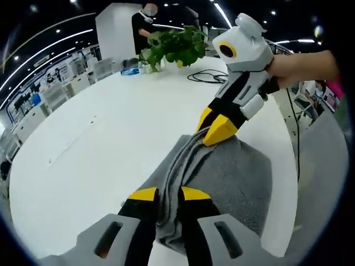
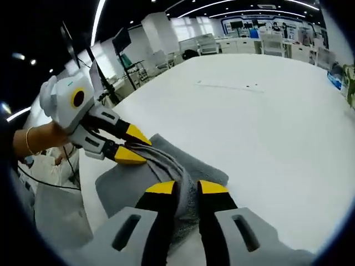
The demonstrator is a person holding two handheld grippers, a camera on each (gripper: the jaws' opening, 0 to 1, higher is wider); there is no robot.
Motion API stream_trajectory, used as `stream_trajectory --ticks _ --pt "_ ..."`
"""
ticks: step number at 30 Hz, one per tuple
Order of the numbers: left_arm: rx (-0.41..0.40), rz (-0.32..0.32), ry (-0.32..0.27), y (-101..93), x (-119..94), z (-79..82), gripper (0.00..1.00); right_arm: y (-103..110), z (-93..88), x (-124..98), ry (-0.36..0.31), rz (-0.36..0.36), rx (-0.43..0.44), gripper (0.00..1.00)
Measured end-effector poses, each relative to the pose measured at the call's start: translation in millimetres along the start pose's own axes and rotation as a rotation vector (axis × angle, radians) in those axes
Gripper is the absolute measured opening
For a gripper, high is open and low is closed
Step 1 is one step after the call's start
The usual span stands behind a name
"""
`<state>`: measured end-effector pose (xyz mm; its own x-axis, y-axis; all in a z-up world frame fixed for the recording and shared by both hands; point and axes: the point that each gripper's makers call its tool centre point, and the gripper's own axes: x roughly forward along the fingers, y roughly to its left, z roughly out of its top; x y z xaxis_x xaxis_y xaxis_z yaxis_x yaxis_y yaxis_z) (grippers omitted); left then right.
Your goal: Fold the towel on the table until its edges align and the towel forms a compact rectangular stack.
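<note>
Nearest the lens in the left gripper view, the left tongs (image 1: 169,195) are clamped on a bunched ridge of the grey towel (image 1: 233,177), yellow tips pinching the fold from both sides. In the right gripper view the right tongs (image 2: 187,188) do likewise at the other end of the same ridge, closed on cloth.

White table (image 1: 111,133): large, round-looking under the fisheye, carrying the towel near its close edge. A faint seam or mark runs across its bare surface.

Towel: lies flat on the table except for the raised pleat running between the two tongs. Both grips sit on one folded edge, probably so the edge can be lifted and carried over together, keeping corners square. Already doubled at least once, judging by the layered edge; not yet a compact stack.

Plant (image 1: 175,47): leafy, at the far side of the table, well apart from the towel. A person stands behind it.

Black cable (image 1: 208,76): looped on the table near the plant, clear of the work.

A hand (image 1: 302,66) holds the right gripper's body.
</note>
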<state>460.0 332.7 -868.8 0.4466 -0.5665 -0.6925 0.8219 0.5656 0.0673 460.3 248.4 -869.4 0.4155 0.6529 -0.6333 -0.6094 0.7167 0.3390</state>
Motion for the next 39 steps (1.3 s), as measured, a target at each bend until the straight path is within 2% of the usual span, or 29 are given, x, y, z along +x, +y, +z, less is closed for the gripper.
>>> stream_trajectory --ticks 5,7,9,13,19,22,25,29,31,36,39 --pt "-0.037 0.024 0.012 9.1 4 -7.2 0.22 -2 11.5 -3 -0.055 0.0 0.054 0.15" --pt "-0.069 0.07 -0.016 17.3 0 -4.1 0.22 -1 15.9 -5 -0.076 0.01 0.051 0.21" --pt "-0.1 0.087 -0.047 23.1 -5 0.2 0.22 0 17.6 -6 -0.088 0.011 0.029 0.25" --pt "-0.125 0.076 -0.046 26.1 -8 -2.5 0.24 0 10.0 -4 -0.057 0.009 0.004 0.25" --pt "-0.152 0.078 -0.024 28.2 -10 -16.8 0.25 -1 4.2 -1 -0.042 0.003 -0.003 0.21" --pt "-0.182 0.099 -0.019 32.2 -9 -22.1 0.25 -11 4.7 1 -0.036 -0.039 0.026 0.13" --pt "-0.24 0.117 -0.024 35.5 -7 -22.7 0.25 -18 3.3 7 -0.029 -0.048 0.06 0.12" --pt "-0.243 0.134 -0.005 39.2 -1 -27.0 0.26 -23 -4.0 15 0.007 -0.068 0.052 0.13" --pt "-0.259 0.138 0.002 39.7 1 -30.4 0.26 -24 -5.2 16 0.01 -0.082 0.054 0.14" --pt "-0.297 0.146 -0.001 40.0 5 -36.5 0.27 -27 -8.4 18 0.016 -0.111 -0.019 0.18" --pt "-0.304 0.141 -0.007 39.3 8 -38.8 0.26 -28 -12.0 21 0.02 -0.109 -0.013 0.18"
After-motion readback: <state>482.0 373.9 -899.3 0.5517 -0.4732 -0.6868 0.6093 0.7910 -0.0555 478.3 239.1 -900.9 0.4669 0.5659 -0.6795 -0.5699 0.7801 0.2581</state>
